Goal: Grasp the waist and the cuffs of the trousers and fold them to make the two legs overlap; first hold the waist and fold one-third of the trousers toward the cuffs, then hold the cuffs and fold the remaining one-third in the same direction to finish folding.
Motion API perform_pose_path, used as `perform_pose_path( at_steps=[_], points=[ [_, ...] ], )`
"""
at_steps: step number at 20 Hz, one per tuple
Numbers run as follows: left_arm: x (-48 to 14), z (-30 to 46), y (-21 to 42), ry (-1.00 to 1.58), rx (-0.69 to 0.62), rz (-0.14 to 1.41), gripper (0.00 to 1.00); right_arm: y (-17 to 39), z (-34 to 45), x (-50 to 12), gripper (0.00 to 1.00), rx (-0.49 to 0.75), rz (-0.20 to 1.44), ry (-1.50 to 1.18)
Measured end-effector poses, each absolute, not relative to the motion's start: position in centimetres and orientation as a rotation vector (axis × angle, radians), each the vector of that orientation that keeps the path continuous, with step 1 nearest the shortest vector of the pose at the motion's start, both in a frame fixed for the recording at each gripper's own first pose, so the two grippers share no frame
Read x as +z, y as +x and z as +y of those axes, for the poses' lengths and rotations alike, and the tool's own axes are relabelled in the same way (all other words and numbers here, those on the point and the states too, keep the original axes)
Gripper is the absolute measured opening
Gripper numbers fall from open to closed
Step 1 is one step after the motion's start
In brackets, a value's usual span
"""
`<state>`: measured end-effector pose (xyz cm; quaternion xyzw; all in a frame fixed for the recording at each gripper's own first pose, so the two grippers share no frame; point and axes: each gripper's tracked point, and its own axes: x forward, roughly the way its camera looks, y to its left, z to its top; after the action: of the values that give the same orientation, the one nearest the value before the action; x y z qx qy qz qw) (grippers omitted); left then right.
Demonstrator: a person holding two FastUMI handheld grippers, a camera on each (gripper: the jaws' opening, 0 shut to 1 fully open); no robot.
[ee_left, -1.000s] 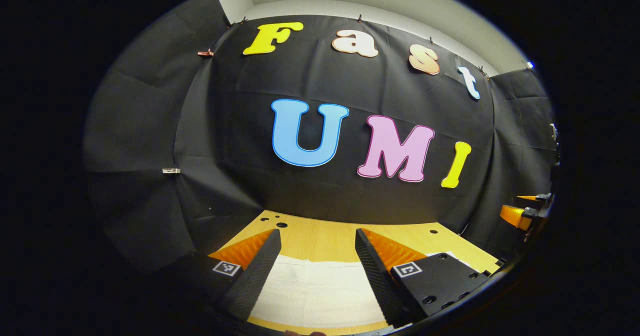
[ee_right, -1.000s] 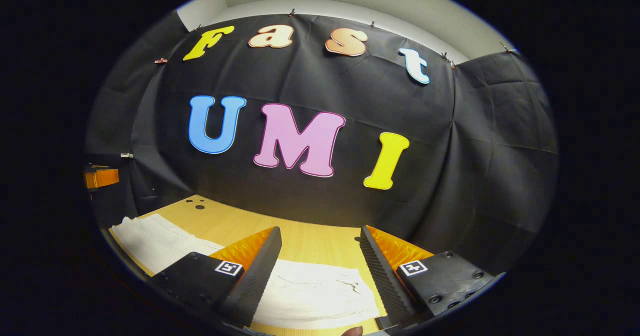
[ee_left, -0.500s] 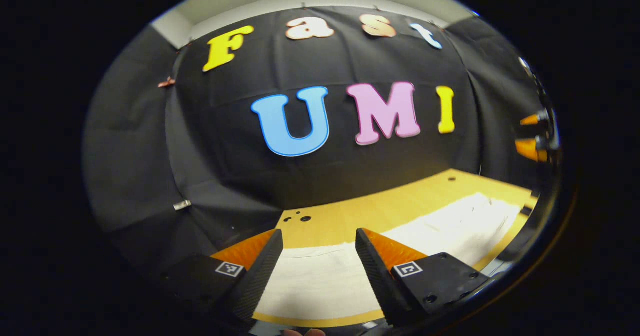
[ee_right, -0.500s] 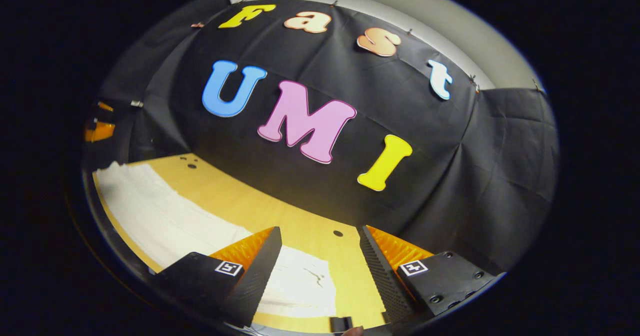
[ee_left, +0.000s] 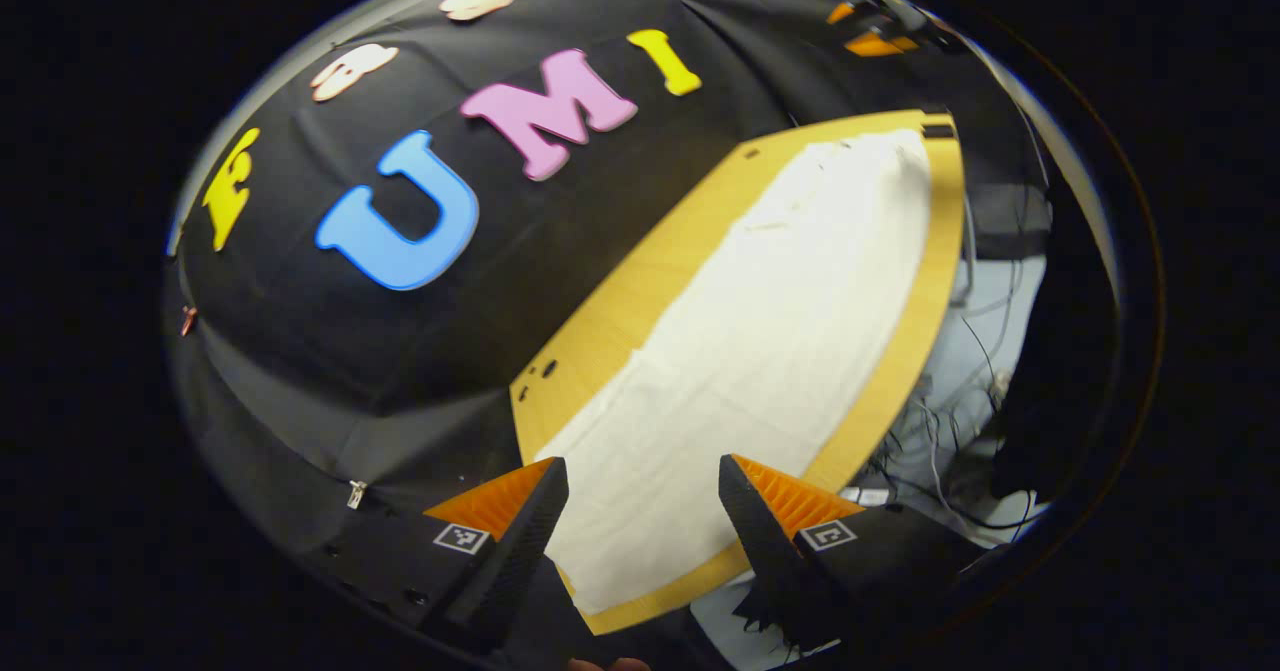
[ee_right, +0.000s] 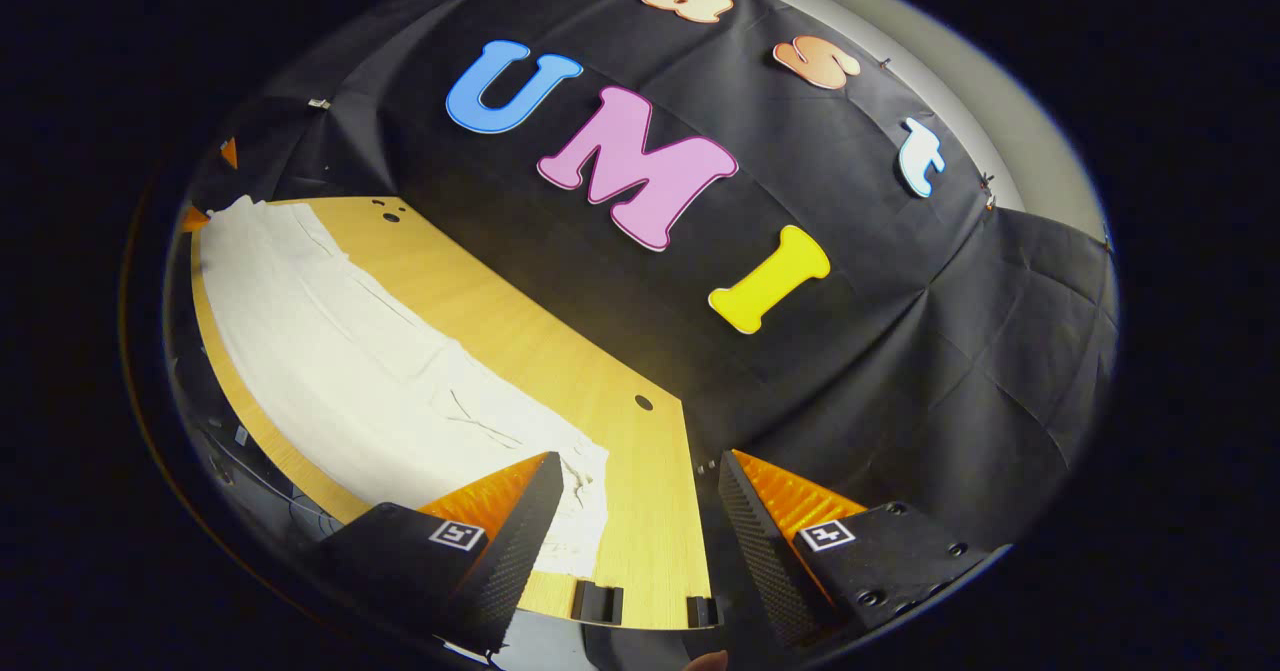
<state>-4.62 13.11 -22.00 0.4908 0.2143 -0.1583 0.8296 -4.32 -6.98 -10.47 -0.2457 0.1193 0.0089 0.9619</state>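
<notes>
Both tools gape wide, holding nothing, above the trousers (ee_left: 760, 331)

Dim booth, light falling from above, white trousers (ee_left: 790, 321) overexposed with little texture, worktop (ee_right: 520, 341) warmly lit, strong fisheye bending and darkening at edges, slight blur.

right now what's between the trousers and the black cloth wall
In the right gripper view, only a bare strip of wooden table runs between the white trousers and the black cloth wall, with a small hole in it.
</notes>
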Motion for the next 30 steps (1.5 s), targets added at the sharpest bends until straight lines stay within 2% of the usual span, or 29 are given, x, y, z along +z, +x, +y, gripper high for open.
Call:
perform_pose_path(
  at_steps=[4,9,16,20,21,22,24,25,26,27,30],
  points=[
    [-26.6,16.2,-4.5,1.219,-0.381,0.577,0.96,-4.9,-6.8,-11.5,0.97,0.024,0.263,-0.518],
    [-30.3,18.0,-3.0,1.359,-0.434,0.624,0.96,-5.6,-6.9,-12.1,0.97,0.019,0.286,-0.526],
    [-31.0,20.3,0.3,1.531,-0.447,0.649,0.97,-6.6,-7.7,-13.0,0.98,-0.012,0.325,-0.525],
    [-31.7,20.7,2.8,1.587,-0.452,0.697,0.89,-6.3,-7.7,-13.7,0.98,-0.016,0.344,-0.537],
    [-31.9,20.5,3.0,1.591,-0.466,0.715,0.80,-6.2,-7.7,-14.0,0.97,-0.015,0.349,-0.543],
    [-32.2,20.6,2.9,1.585,-0.486,0.735,0.75,-6.2,-7.8,-14.4,0.97,-0.014,0.355,-0.548],
    [-33.0,20.5,3.0,1.581,-0.505,0.764,0.42,-6.0,-7.9,-15.1,0.97,-0.009,0.369,-0.563],
    [-33.3,20.5,3.1,1.586,-0.506,0.771,0.19,-5.8,-8.0,-15.6,0.97,-0.001,0.376,-0.576],
    [-33.4,20.8,3.0,1.592,-0.511,0.775,0.10,-5.5,-7.9,-16.2,0.97,0.013,0.384,-0.596],
    [-33.3,20.9,3.0,1.597,-0.513,0.772,0.07,-5.3,-7.8,-17.0,0.97,0.032,0.392,-0.624],
    [-33.2,21.0,3.0,1.580,-0.518,0.797,0.06,-5.0,-7.1,-19.9,0.98,0.132,0.416,-0.745]
  ],
)
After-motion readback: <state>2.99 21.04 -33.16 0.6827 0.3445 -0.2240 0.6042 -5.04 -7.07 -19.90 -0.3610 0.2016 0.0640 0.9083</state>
